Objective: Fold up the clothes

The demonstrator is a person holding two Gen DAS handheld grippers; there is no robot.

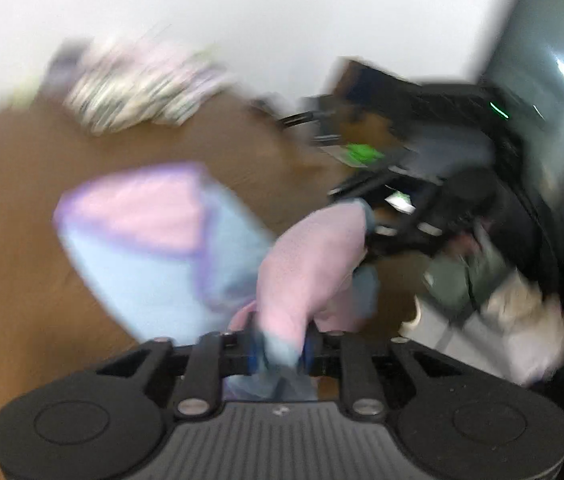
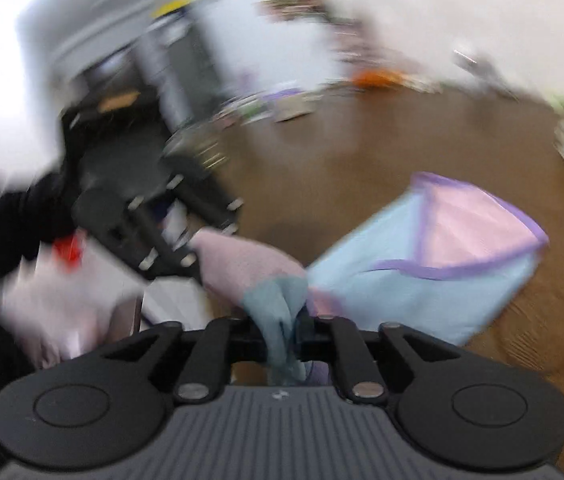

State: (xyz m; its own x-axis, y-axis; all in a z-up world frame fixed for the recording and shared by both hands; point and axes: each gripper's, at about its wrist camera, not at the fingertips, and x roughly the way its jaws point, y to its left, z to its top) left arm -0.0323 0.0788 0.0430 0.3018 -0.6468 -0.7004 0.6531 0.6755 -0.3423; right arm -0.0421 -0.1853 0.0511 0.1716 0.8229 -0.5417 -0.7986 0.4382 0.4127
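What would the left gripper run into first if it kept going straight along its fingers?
Most likely the pink and blue garment it is already shut on, bunched just ahead of the left gripper. Beyond that lies the brown table. Blur leaves depth uncertain.

Both grippers are closed on cloth.

The left gripper (image 1: 280,354) is seen with its jaws drawn together on a bunched fold of the cloth (image 1: 310,264). The right gripper (image 2: 286,336) is likewise clamped on a gathered edge of the same cloth. Each gripper is seen in the other's view, held close and angled toward it. Both views are blurred.
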